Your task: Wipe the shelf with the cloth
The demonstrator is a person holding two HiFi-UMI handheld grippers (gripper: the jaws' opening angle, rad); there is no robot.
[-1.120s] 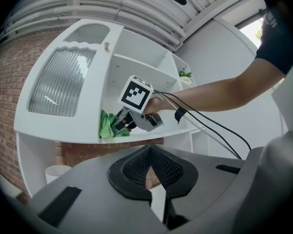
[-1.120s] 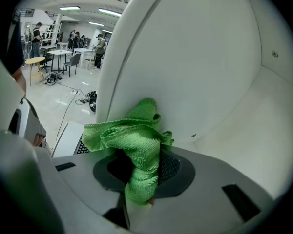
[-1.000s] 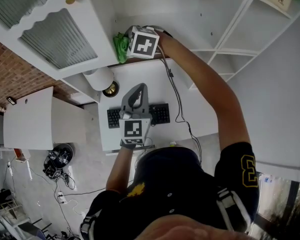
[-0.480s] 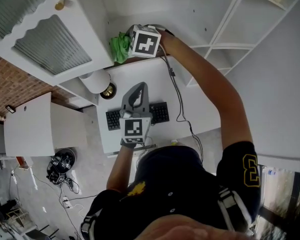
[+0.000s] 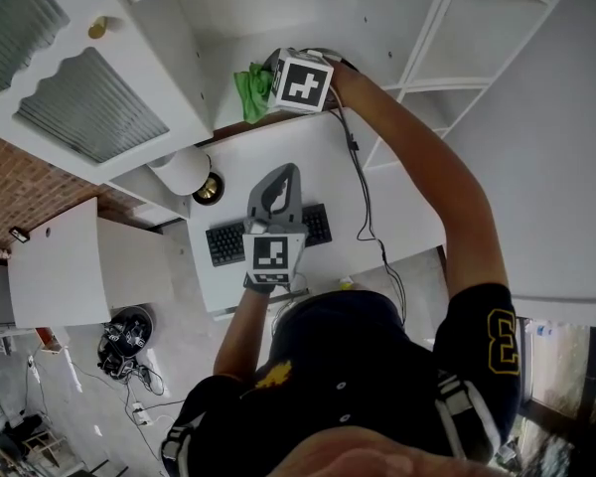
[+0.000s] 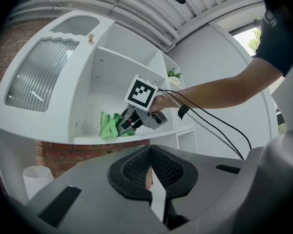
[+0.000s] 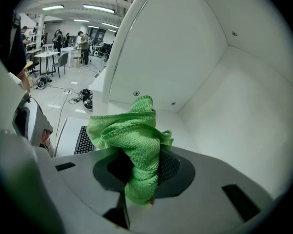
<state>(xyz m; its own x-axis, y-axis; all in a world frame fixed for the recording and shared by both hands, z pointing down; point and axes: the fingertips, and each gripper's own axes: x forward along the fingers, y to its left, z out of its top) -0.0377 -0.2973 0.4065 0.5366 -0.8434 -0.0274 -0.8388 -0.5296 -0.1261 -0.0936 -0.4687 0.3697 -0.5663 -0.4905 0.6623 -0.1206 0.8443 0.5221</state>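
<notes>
From overhead, the right gripper (image 5: 268,89) is reached up into the white shelf (image 5: 308,28), with the green cloth (image 5: 250,89) bunched just ahead of its jaws near the compartment's left wall. The left gripper (image 5: 281,177) hangs well below, over the tabletop (image 5: 328,157), with the keyboard (image 5: 263,235) under its jaws. In the left gripper view its jaws are closed on nothing and point up at the shelf. The cloth sits at the front edge of the board, at the tips of the other gripper's jaws. In the right gripper view the jaws are clamped on a narrow fold of the cloth. The rest rises in a loose wad in front of them, and the shelf's floor and back wall lie beyond. I can't quite tell from here whether the wad is pressed on the board or only brushing it. The pinch is small, so a hard drag could pull the cloth out. Bunched like this, it may skim rather than wipe, and the hard jaw tips could scrape the board. The cable (image 5: 363,197) trailing from that gripper might snag on the shelf edge.
</notes>
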